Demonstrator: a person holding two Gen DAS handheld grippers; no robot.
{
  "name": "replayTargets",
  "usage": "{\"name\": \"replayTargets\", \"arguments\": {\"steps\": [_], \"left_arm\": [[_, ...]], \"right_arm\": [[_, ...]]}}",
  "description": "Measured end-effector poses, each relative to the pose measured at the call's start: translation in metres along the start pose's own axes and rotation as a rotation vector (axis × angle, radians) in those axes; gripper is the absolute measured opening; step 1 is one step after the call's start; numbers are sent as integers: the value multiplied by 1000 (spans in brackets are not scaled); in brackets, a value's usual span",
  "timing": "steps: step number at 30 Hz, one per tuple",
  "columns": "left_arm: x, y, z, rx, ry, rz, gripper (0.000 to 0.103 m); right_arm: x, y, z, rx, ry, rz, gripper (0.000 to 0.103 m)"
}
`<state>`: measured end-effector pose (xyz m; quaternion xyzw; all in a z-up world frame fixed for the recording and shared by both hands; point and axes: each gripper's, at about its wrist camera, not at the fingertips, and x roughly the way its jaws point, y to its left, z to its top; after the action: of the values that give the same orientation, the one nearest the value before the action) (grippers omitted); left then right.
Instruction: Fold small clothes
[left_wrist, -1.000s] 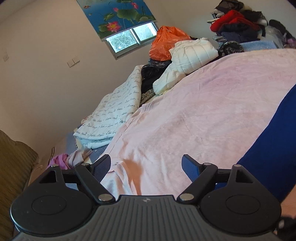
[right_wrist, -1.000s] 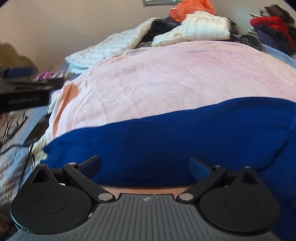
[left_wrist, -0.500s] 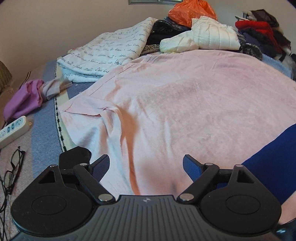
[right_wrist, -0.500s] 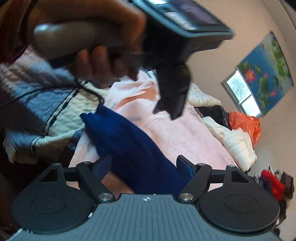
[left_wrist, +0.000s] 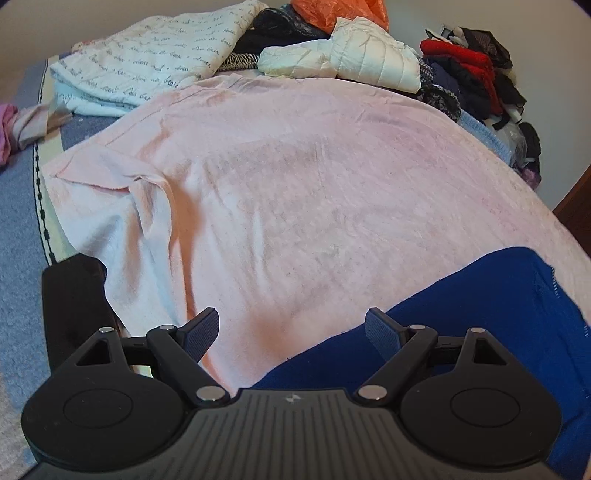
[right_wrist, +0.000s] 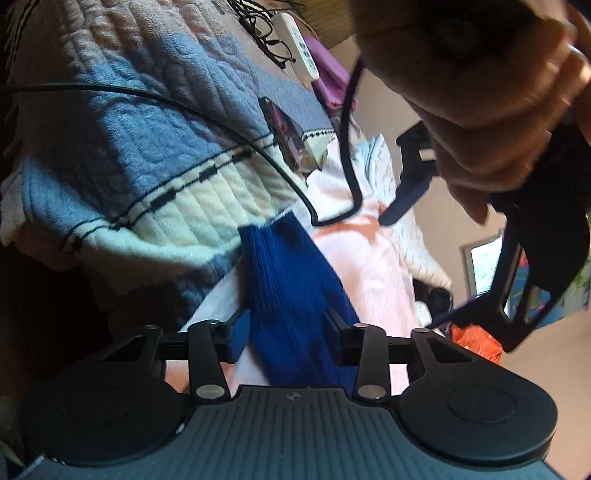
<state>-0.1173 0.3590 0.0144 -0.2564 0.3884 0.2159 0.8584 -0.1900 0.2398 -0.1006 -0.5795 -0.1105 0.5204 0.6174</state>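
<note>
Left wrist view. The left gripper (left_wrist: 291, 330) has its two fingers spread wide and grips nothing; it hangs over the pale pink terry towel (left_wrist: 295, 177) spread across the bed. One deep blue ribbed knit garment (left_wrist: 480, 310) lies on that towel to the gripper's right, its near edge running under the right finger. Beyond the towel sit one white quilt with script print (left_wrist: 147, 62), one cream puffer jacket (left_wrist: 354, 55) and a mixed heap of dark and red clothes (left_wrist: 472, 77).

Right wrist view. The right gripper (right_wrist: 286, 328) has its two fingers drawn partly in, straddling the deep blue ribbed knit garment (right_wrist: 291, 288); whether the pads already pinch the cloth cannot be told. The garment's long axis runs straight away from this gripper, toward its free end at the blue-and-cream quilted bedspread (right_wrist: 147, 166). One hand (right_wrist: 480, 81) holding the other gripper fills the upper right. One black cable (right_wrist: 221, 125) crosses the bedspread.

Judgement: the right gripper is nearer and aligned with the garment; the fold probably turns on carrying this end along that axis.
</note>
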Motion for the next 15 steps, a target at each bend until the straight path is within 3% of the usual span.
{"name": "replayTargets", "arguments": {"steps": [1, 3, 6, 10, 15], "left_arm": [[-1, 5, 1, -30, 9, -33, 87], [-2, 11, 2, -74, 16, -75, 87], [-10, 13, 3, -103, -25, -71, 87], [-23, 10, 6, -123, -80, -85, 87], [-22, -3, 3, -118, -91, -129, 87]], "right_arm": [[2, -1, 2, 1, -4, -4, 35], [3, -3, 4, 22, -12, 0, 17], [-2, -21, 5, 136, -25, 30, 9], [-7, -74, -12, 484, -15, 104, 7], [-18, -145, -79, 1001, -7, 168, 6]]}}
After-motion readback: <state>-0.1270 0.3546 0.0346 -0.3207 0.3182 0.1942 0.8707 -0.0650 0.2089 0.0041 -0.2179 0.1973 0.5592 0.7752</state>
